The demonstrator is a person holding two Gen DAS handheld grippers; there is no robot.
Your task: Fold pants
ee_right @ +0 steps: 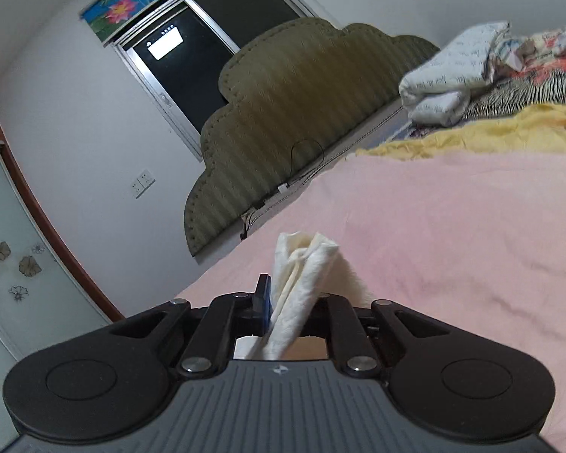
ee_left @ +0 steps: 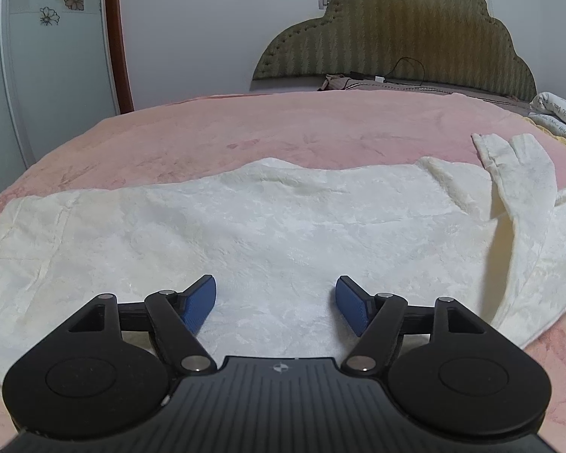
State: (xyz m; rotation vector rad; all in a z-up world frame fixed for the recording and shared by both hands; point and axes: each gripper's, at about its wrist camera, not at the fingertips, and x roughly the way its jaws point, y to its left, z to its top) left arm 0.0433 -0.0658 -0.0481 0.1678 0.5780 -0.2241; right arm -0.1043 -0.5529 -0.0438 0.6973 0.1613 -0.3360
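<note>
Cream-white pants [ee_left: 268, 222] lie spread across the pink bed cover [ee_left: 245, 128] in the left wrist view. My left gripper [ee_left: 276, 304] hovers just above the cloth, open, with nothing between its blue pads [ee_left: 200, 304]. At the right of that view a leg end of the pants [ee_left: 520, 173] is lifted off the bed. In the right wrist view my right gripper [ee_right: 288, 304] is shut on a bunched end of the pants [ee_right: 305, 260], which sticks up past the fingertips. The view is tilted, above the pink cover [ee_right: 452, 234].
An olive padded headboard [ee_left: 396, 37] stands at the far end of the bed, with a black cable [ee_left: 407, 71] along its base. Folded white bedding [ee_right: 449, 71] and patterned and yellow blankets [ee_right: 509, 128] lie at the right. A wardrobe door [ee_left: 49, 56] stands at the left.
</note>
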